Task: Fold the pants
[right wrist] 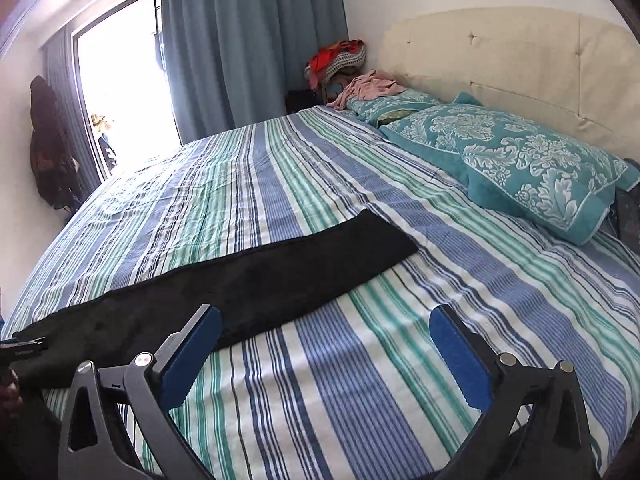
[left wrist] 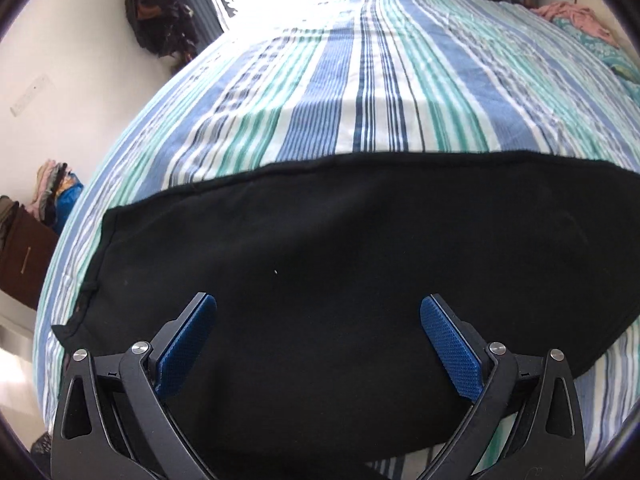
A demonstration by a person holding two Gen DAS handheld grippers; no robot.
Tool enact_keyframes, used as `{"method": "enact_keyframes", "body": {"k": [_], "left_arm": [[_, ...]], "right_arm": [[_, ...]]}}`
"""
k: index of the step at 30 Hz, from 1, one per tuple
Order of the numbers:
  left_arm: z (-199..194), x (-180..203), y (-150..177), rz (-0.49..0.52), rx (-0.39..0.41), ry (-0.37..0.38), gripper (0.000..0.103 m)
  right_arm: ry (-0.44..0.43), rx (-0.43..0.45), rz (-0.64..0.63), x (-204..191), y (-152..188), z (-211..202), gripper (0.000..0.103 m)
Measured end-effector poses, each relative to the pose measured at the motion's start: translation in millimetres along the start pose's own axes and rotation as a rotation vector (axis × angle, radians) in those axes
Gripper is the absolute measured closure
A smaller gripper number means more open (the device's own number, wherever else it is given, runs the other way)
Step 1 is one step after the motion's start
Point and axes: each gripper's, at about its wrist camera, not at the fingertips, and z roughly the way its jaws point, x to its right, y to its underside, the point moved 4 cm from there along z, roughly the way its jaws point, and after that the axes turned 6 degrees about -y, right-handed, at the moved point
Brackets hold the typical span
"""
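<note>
On the near side of the bed, the black pants [right wrist: 224, 276] lie flat in a long narrow strip across the striped bedsheet [right wrist: 360, 360], looks like they're already folded lengthwise, leg on leg. One end points toward the pillows, the other sits under the left gripper [left wrist: 318, 338].

That left gripper hovers right over the wide end of the pants with its blue pads [left wrist: 450, 354] spread wide, nothing pinched. The right gripper [right wrist: 325, 352] is spread just as wide, over bare sheet just beside the strip's near edge, also holding nothing.

What could go sideways, I'd guess: the fabric is soft and doubled up, so a pinch could catch only the top layer and peel the legs apart instead of folding both. It could also snag the sheet along with the pants and bunch everything up. And if the two ends get lifted unevenly, the strip will skew.

Containers, honestly none in play. A teal damask pillow [right wrist: 532, 168] rests against the cream headboard [right wrist: 500, 52], and a pile of clothes [right wrist: 340, 60] sits in the corner by the blue curtain [right wrist: 248, 40].
</note>
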Motion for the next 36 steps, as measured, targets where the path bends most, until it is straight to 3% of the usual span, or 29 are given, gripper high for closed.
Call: {"method": "enact_keyframes", "body": {"k": [2, 4, 12, 16, 17, 19, 22, 31, 34, 36], "left_arm": [[9, -3, 13, -0.062, 0.053, 0.054, 0.001], [9, -8, 16, -0.091, 0.050, 0.084, 0.000], [11, -2, 11, -0.086, 0.060, 0.062, 0.000], [-4, 0, 7, -0.118, -0.013, 0.013, 0.001], [-13, 6, 7, -0.111, -0.021, 0.049, 0.001], [-29, 28, 8, -0.068, -0.011, 0.139, 0.001], [-44, 82, 7, 0.064, -0.024, 0.198, 0.001], [-80, 253, -13, 0.396, 0.022, 0.240, 0.001], [-92, 299, -28, 0.452, 0.080, 0.217, 0.000], [-95, 329, -39, 0.473, 0.052, 0.248, 0.000]], "right_arm": [[-0.021, -0.042, -0.031, -5, 16, 5, 0.000], [-0.063, -0.078, -0.021, -5, 23, 17, 0.000], [-0.124, -0.154, -0.038, -16, 15, 60, 0.000], [-0.134, -0.164, -0.043, -12, 14, 61, 0.000], [-0.133, -0.159, -0.040, -9, 13, 59, 0.000], [-0.125, -0.151, -0.029, -3, 10, 56, 0.000], [-0.113, -0.139, -0.006, 8, 6, 53, 0.000], [-0.093, -0.092, 0.072, 38, -9, 41, 0.000], [-0.068, -0.049, 0.120, 57, -17, 31, 0.000], [-0.041, -0.009, 0.170, 75, -22, 23, 0.000]]}}
